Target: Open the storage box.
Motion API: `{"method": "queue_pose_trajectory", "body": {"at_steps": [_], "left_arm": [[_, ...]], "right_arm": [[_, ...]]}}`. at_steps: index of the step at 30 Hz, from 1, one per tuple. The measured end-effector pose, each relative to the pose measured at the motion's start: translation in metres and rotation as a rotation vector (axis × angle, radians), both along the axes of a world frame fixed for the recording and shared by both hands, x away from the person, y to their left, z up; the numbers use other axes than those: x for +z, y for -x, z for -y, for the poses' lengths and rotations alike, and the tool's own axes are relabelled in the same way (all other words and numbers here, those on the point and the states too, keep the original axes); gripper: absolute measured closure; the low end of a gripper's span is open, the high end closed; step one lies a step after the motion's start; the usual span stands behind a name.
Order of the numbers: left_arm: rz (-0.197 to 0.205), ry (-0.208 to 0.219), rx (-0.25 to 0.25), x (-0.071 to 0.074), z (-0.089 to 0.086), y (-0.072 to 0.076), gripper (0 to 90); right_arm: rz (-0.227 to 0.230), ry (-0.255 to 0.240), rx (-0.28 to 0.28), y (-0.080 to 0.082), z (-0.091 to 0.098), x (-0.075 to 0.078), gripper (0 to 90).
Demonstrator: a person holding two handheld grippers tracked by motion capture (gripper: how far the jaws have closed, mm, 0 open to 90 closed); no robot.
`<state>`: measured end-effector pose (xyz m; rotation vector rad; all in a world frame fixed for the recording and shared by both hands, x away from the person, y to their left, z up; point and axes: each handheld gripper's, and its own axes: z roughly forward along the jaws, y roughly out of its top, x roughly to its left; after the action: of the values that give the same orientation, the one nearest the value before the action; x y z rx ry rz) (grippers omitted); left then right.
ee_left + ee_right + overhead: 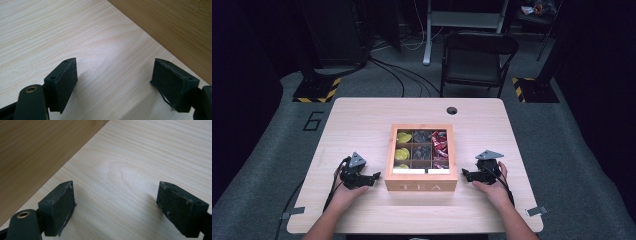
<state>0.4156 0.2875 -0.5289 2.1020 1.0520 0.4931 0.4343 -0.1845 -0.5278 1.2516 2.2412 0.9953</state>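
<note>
Wooden tea box (421,186) sat at frame centre on the tabletop (362,117), between the left tool (371,179) and right tool (468,175), both wide open and empty. Uneven side contact could skew or slide it.

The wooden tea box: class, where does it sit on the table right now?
In the high view, the wooden tea box sits near the middle of the table, towards the person's edge, between the left tool and the right tool.

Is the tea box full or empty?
Full: the tea box has yellow, dark and red tea packets in its compartments, seen through the top.
</note>
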Motion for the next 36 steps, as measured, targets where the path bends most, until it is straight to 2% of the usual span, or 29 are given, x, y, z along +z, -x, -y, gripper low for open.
{"method": "queue_pose_trajectory", "body": {"at_steps": [15, 18, 20, 24, 29, 30, 32, 33, 34, 35, 36], "left_arm": [[0.007, 0.001, 0.010, 0.000, 0.001, 0.000, 20.5], [0.001, 0.005, 0.012, 0.000, 0.001, 0.001, 20.6], [-0.006, 0.005, 0.013, 0.000, 0.000, 0.001, 20.9], [0.001, 0.011, 0.028, 0.000, 0.001, 0.001, 21.0], [-0.003, 0.021, 0.037, 0.000, 0.001, 0.001, 22.0], [-0.012, 0.011, 0.029, 0.002, 0.000, 0.001, 22.0], [-0.017, 0.028, 0.041, 0.002, -0.001, 0.002, 27.6], [-0.026, 0.043, 0.048, 0.003, -0.002, 0.002, 27.6], [-0.045, 0.051, 0.054, 0.006, -0.005, 0.003, 29.6], [-0.045, 0.051, 0.054, 0.006, -0.005, 0.003, 29.6], [-0.039, 0.075, 0.066, 0.008, -0.006, 0.004, 30.7]], "right_arm": [[-0.004, 0.005, 0.020, 0.001, 0.001, 0.000, 15.2], [0.005, 0.002, 0.020, 0.002, 0.001, 0.000, 17.3], [0.011, -0.001, 0.023, 0.003, 0.001, 0.000, 22.1], [0.016, -0.004, 0.016, 0.004, 0.002, 0.001, 26.0], [0.004, -0.003, 0.012, 0.005, 0.001, 0.003, 29.7], [0.001, -0.006, 0.006, 0.006, 0.001, 0.003, 30.5], [-0.001, 0.007, 0.016, 0.006, 0.001, 0.004, 34.7], [-0.001, 0.007, 0.016, 0.006, 0.001, 0.004, 34.7], [-0.022, 0.006, 0.012, 0.007, 0.001, 0.007, 38.5], [-0.022, 0.006, 0.012, 0.007, 0.001, 0.007, 38.5], [-0.025, -0.008, 0.025, 0.009, 0.002, 0.011, 40.0]]}}
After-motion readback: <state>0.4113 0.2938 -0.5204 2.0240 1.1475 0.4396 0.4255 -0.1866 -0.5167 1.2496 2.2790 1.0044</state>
